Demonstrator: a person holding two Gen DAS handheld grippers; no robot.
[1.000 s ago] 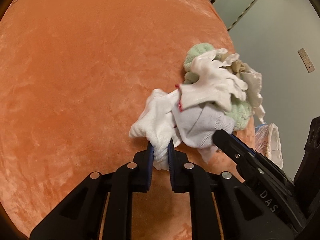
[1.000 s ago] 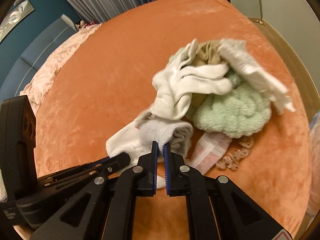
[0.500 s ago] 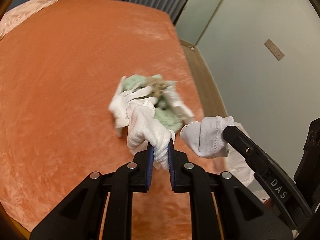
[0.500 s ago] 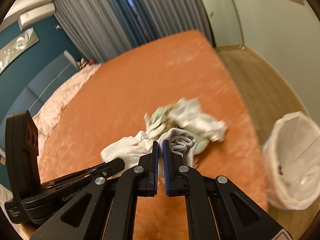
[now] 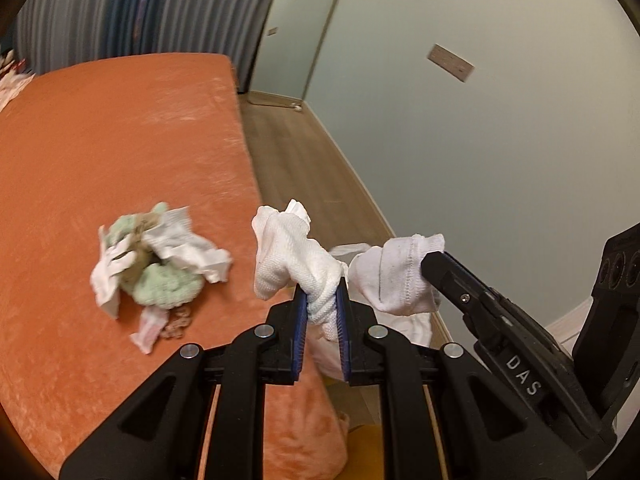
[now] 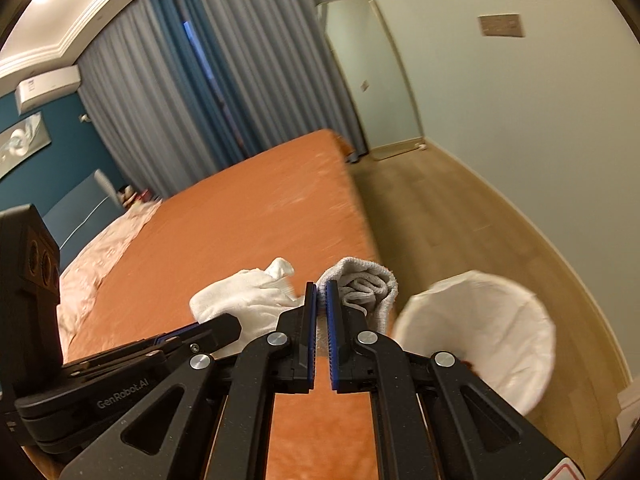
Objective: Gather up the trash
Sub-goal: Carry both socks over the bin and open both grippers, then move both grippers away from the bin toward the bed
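Observation:
My left gripper (image 5: 322, 304) is shut on a white sock (image 5: 288, 256), held up in the air over the bed's right edge. In the right wrist view the same gripper (image 6: 230, 324) and sock (image 6: 244, 292) show at the left. My right gripper (image 6: 321, 292) is shut on a greyish white sock (image 6: 368, 284), close beside the left one; the left wrist view shows it (image 5: 430, 262) pinching that sock (image 5: 396, 276). A pile of trash (image 5: 160, 268), white scraps around a pale green cloth, lies on the orange bed (image 5: 120, 140).
A bin with a white liner (image 6: 480, 332) stands on the wooden floor (image 6: 440, 220) to the right of the bed, below and right of my right gripper. A pale wall (image 5: 480, 160) runs along the right. Grey curtains (image 6: 240, 80) hang behind the bed.
Both grippers have lifted away from the pile, each carrying its sock up and toward the bed's right edge. The pile stays behind on the bed, and the bin has come into view.

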